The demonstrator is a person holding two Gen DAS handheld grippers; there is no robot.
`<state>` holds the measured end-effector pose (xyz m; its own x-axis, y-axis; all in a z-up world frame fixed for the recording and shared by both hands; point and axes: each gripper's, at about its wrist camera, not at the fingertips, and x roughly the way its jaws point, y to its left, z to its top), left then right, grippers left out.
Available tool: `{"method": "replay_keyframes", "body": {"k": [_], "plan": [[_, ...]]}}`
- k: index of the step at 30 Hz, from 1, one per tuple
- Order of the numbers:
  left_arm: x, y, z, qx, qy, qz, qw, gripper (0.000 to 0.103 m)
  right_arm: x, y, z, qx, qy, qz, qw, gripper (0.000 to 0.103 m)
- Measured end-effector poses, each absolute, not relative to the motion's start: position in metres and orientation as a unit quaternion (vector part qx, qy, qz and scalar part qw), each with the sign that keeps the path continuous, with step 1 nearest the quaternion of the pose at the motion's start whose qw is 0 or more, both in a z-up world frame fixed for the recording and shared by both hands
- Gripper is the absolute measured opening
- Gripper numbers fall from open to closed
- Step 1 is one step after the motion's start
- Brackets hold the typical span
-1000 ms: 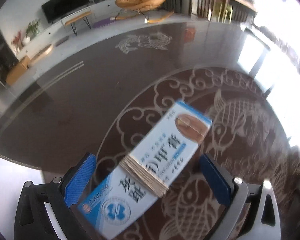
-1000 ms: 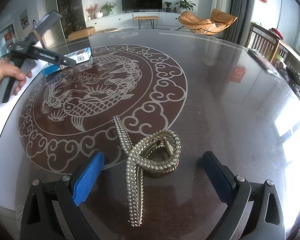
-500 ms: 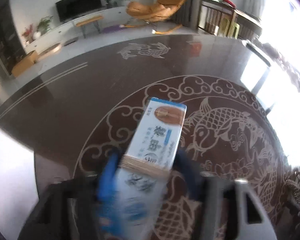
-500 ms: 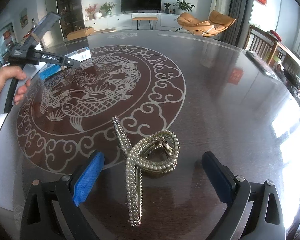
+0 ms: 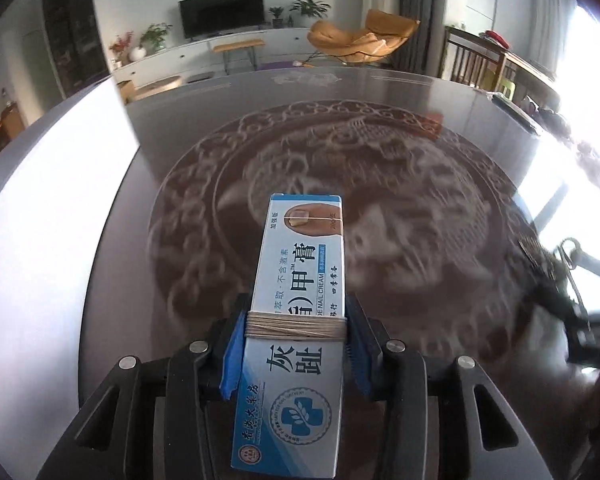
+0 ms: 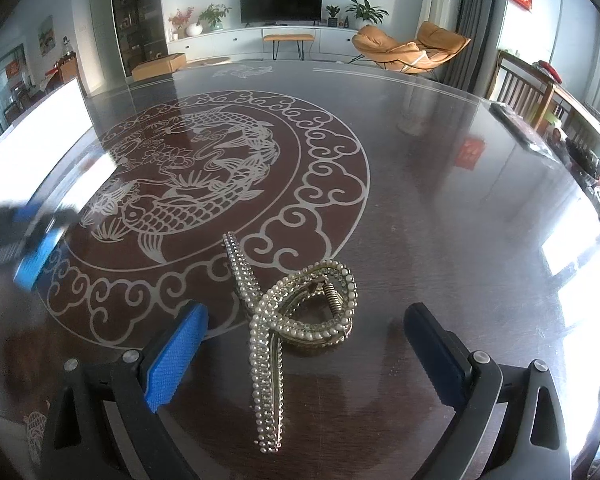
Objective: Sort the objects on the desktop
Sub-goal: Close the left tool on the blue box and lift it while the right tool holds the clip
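Note:
My left gripper (image 5: 296, 344) is shut on a long white and blue nail cream box (image 5: 300, 320) with rubber bands wound round its middle. The box is lifted above the dark round table (image 5: 420, 152). My right gripper (image 6: 300, 352) is open. A pearl hair clip (image 6: 296, 312) lies on the table between its blue pads, untouched. The left gripper shows blurred at the left edge of the right wrist view (image 6: 32, 248).
The table (image 6: 440, 220) carries a pale fish medallion pattern. A white sheet (image 6: 36, 148) lies at its left side. A dark flat object (image 6: 520, 128) rests at the far right rim. Chairs stand beyond the right edge.
My left gripper closed on the box, which now lies straight along the fingers, and swung with it toward the table's left side. The right gripper and hair clip stayed put.

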<state>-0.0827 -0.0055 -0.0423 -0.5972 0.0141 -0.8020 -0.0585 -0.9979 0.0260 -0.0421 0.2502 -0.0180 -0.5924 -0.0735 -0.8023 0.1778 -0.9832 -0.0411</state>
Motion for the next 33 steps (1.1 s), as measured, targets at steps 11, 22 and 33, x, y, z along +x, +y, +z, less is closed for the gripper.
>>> {"method": "replay_keyframes", "body": {"k": [11,22,33], "plan": [[-0.075,-0.009,-0.053,-0.462,-0.001,0.887,-0.015,0.103,-0.043,0.251,-0.019,0.447,0.057,-0.89,0.07,0.099],[-0.072,-0.008,-0.054,-0.46,-0.002,0.888,-0.017,0.103,-0.043,0.251,-0.019,0.447,0.057,-0.89,0.069,0.1],[-0.074,-0.01,-0.051,-0.46,-0.003,0.888,-0.016,0.103,-0.044,0.251,-0.019,0.447,0.057,-0.89,0.069,0.1]]}}
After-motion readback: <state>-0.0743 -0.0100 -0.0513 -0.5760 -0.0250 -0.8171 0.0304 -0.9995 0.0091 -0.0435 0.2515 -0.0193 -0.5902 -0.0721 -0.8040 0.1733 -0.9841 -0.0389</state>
